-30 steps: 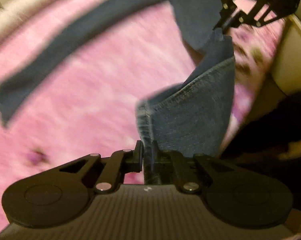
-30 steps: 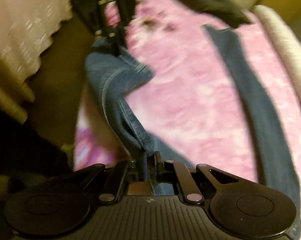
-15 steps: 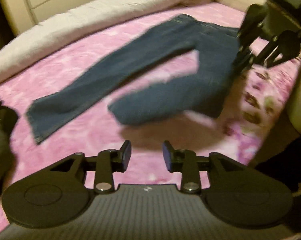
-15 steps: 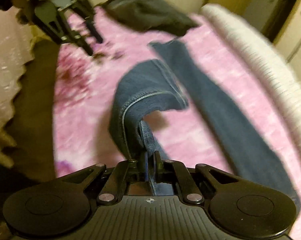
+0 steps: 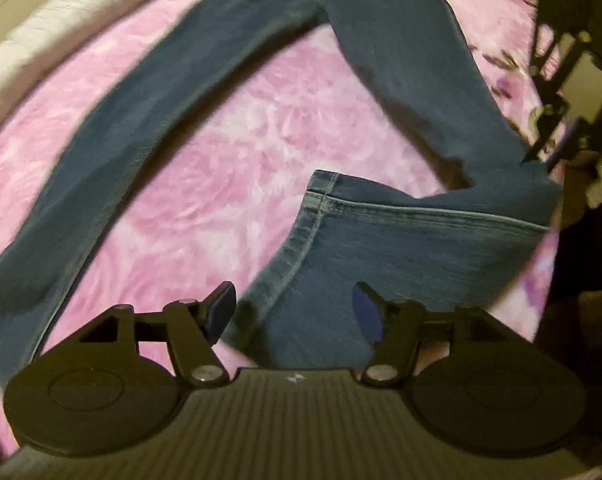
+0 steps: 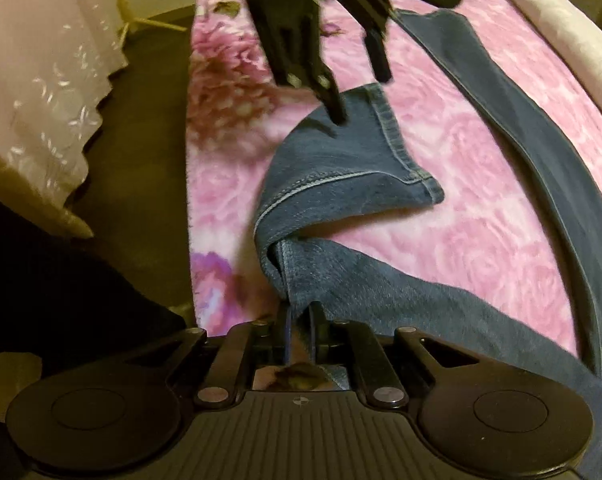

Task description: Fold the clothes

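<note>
Left wrist view has the left tool spread wide open just above the folded-back leg end of the jeans lying on the pink bedspread, while the right tool is clamped tight on the denim fold near the bed's edge.

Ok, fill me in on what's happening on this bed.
A person with two handheld grippers is folding a pair of blue jeans on a pink floral blanket. The right gripper is shut on one folded-over leg. The left gripper is open, over that leg's hem. The other leg lies stretched out flat.
</note>
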Motion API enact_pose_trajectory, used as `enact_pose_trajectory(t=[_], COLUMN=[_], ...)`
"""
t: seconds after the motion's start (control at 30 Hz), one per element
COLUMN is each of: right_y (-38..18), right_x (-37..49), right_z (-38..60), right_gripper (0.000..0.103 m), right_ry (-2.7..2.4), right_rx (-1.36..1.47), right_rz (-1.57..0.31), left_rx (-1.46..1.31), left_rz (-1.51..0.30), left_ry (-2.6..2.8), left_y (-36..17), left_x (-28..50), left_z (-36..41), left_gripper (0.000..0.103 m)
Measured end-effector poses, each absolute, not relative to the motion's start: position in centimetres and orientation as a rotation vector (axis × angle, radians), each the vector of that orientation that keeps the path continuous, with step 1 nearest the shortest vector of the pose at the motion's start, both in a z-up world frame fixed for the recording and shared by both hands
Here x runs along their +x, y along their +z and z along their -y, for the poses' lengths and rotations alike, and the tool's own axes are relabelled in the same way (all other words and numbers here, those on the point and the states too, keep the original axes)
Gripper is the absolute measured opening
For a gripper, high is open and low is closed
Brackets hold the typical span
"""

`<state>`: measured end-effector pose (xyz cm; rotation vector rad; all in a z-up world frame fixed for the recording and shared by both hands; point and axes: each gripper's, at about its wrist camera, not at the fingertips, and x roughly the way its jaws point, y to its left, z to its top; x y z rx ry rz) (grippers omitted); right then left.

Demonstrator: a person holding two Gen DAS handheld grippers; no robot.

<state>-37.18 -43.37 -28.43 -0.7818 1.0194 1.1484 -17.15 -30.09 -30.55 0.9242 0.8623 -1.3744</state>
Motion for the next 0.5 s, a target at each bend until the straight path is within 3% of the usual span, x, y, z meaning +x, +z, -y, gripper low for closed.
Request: enact_pose_trajectory(t=[0.17,0.33,0.4,0.43,0.47,0.5], right_y=[-29.3,-30.6,-30.7,-30.7,-30.6,-30.4], right_x=[-37.9,-38.2,-38.0,-37.9,-37.8,-37.7], right_z=[43.4,44.1,44.5,44.6,44.8,44.9], right_gripper=[0.008,0.008,0.008,0.008,0.008,0.008], right_ry=[1.072,0.981,0.940,0.924,0.908,0.896], right_rx=[-0.721,-0.624,-0.563,-0.540,-0.517,-0.503], right_rz=[-1.035,-1.085,-1.106,-1.112,-1.117,-1.119], left_rx=[1.010,1.206,1.233,1.244,1.250,1.238], left_rz=[-0.836,-0.872,-0.877,-0.870,-0.859,-0.826], left_ry=[-1.666,-1.848,-1.874,-1.895,-1.908,-1.893], left_y=[-31.7,-33.8,-34.0,-33.7,-33.3,-32.1], left_x=[-16.4,-17.4,-18.0,-18.1,-18.2,-18.2], left_z=[34.4,38.0,38.5,38.5,38.4,37.8], left_gripper=[0.060,0.067,0.065,0.049,0.019,0.007])
